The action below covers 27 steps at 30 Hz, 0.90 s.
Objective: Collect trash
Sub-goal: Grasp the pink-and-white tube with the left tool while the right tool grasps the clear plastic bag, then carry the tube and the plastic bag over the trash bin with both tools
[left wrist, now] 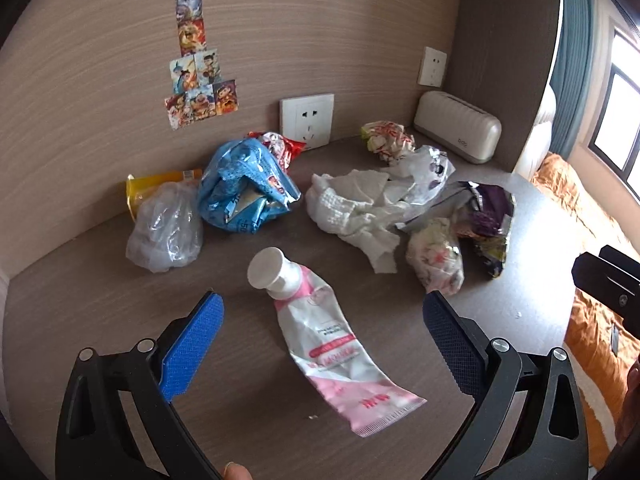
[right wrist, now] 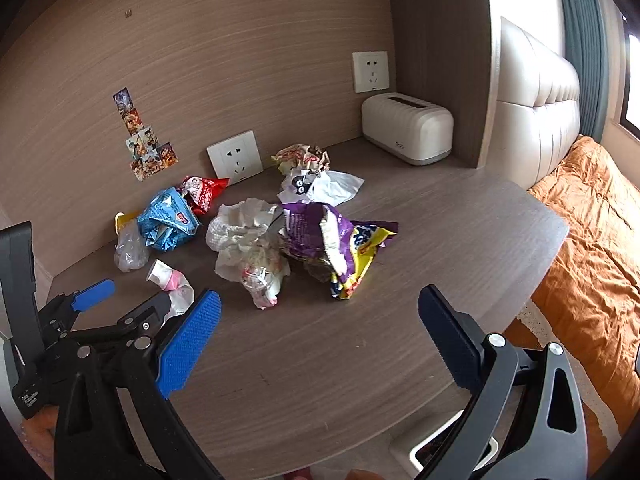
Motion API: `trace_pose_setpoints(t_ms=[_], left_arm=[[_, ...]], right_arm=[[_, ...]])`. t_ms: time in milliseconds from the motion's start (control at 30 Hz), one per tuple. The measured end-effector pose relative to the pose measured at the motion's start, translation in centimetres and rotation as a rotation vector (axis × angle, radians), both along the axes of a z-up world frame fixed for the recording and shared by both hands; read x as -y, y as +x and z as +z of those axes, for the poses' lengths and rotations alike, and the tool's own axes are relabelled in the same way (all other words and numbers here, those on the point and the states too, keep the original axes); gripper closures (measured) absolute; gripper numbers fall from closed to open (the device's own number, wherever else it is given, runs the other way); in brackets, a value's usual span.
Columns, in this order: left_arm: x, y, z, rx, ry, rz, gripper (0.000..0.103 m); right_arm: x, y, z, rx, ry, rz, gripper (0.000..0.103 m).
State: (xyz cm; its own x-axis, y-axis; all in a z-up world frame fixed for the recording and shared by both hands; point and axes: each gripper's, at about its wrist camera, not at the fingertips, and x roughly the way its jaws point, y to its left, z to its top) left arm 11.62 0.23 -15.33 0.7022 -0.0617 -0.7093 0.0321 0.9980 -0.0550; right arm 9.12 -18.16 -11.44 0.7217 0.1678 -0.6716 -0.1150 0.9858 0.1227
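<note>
left claw (left wrist: 320,336): spread wide, your pads either side of the squeezed pink tube (left wrist: 332,340), not touching it, so that looks like your first pick.
right claw (right wrist: 320,336): also apart, nothing in it, hanging over bare tabletop (right wrist: 460,232), probably waiting its turn.
trash: tube lies flat nearest you; purple wrapper (right wrist: 320,236), crumpled tissue (left wrist: 356,208) and blue bag (left wrist: 244,188) piled further back by the wall.
</note>
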Motion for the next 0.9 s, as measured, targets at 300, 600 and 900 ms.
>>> trace_pose_setpoints(t_ms=[300, 600, 900], left_arm=[[-2.3, 5.0, -3.4, -0.089, 0.001, -0.049, 0.005], [-2.0, 6.6, -4.9, -0.111, -0.031, -0.168, 0.030], [-1.7, 6.3, -4.7, -0.110, -0.059, -0.207, 0.068]], right_arm=[[-4.3, 5.6, -3.9, -0.134, 0.157, -0.029, 0.004], [-4.4, 8.6, -7.9, -0.235, 0.188, -0.135, 0.043], [-6.2, 7.5, -6.1, -0.174, 0.086, -0.053, 0.057]])
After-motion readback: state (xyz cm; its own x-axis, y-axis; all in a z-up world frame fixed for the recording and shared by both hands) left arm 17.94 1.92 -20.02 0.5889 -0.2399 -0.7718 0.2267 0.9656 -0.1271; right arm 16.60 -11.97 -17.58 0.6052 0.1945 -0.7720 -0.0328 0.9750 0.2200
